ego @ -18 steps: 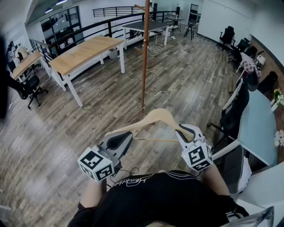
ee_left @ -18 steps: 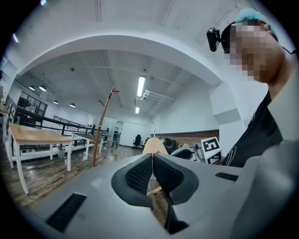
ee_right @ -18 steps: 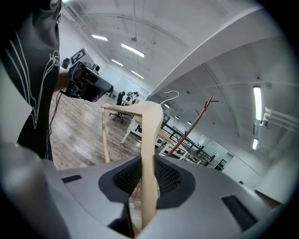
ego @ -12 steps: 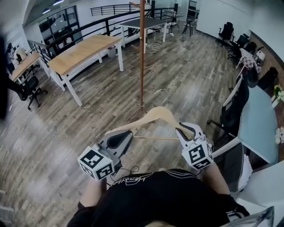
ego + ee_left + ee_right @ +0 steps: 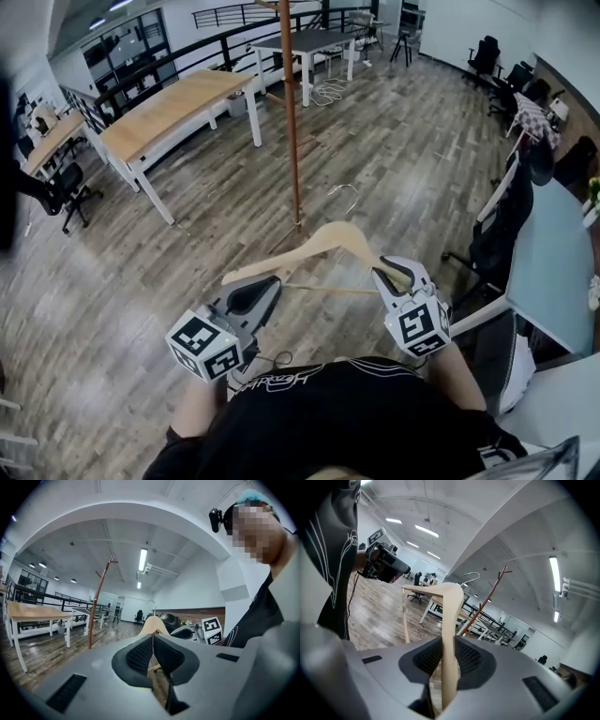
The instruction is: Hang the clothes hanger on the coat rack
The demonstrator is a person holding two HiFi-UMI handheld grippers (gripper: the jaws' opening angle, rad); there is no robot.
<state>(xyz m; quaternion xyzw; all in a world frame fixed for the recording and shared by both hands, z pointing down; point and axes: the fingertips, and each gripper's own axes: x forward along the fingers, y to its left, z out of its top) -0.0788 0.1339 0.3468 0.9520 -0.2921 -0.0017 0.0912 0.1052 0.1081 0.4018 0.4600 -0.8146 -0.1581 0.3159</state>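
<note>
wooden hanger (image 5: 326,244) was held roughly level in the air in front of the person, above the plank floor (image 5: 403,141), one arm end in each tongs. left tongs (image 5: 265,289) were clenched on the left arm tip, jaws pinched tight on the thin wood. right tongs (image 5: 388,280) were clenched on the right arm, wood strip sandwiched between the pads. hanger's metal hook pointed away from the person. coat rack (image 5: 289,112), a thin brown pole, stood on the floor just beyond, apart from the hanger. wood-top bench (image 5: 169,108) sat left of the rack, dark-top bench (image 5: 305,42) behind it.
</note>
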